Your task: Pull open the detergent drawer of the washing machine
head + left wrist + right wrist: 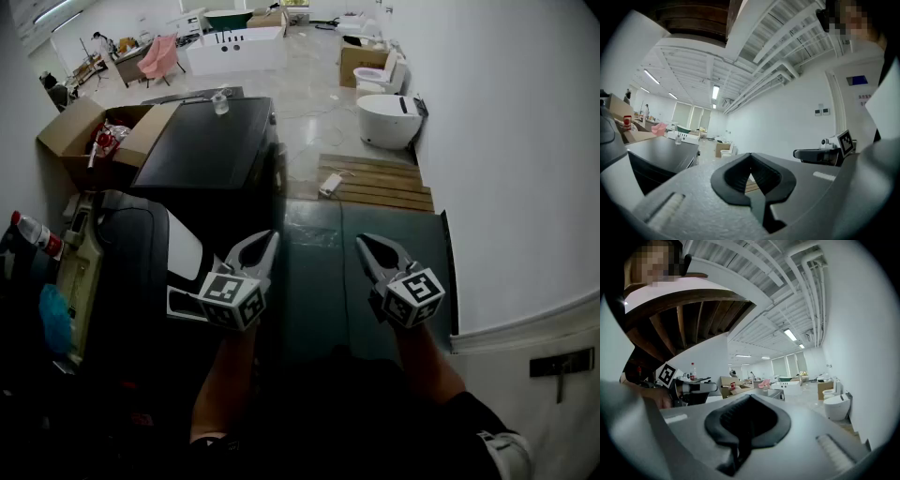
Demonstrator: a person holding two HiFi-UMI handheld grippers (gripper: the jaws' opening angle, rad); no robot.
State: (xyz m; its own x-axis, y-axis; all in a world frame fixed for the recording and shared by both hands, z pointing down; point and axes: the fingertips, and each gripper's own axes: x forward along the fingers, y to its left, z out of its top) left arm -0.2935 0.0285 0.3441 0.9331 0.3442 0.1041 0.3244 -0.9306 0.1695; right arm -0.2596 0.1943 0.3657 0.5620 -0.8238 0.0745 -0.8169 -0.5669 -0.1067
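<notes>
When you read the head view from left to right, note first the open cardboard box [70, 131] on the floor at the far left, with a red-capped bottle [34, 233] lying nearer to you at the left edge. Next comes a black-topped unit [211, 141], standing beyond your left arm. Your left claw [270, 240] is held out roughly level, its two jaws closed together with nothing between them; the left gripper view confirms that the dark pads meet at the tips. Directly below both claws lies a dark green flat top [319, 281], which appears to be the upper surface of the washing machine. No view shows the detergent drawer itself, so you cannot tell where it sits on that machine. Your right claw [362, 241] is beside the left one, near it but apart, also roughly level, and its jaws are likewise closed on nothing, as the right gripper view shows. Neither claw touches the green top. Beyond the green top a stack of wooden planks [375, 183] rests on the floor, and a white toilet [386, 120] stands behind the planks. A white wall [516, 169] closes the scene on the right.
</notes>
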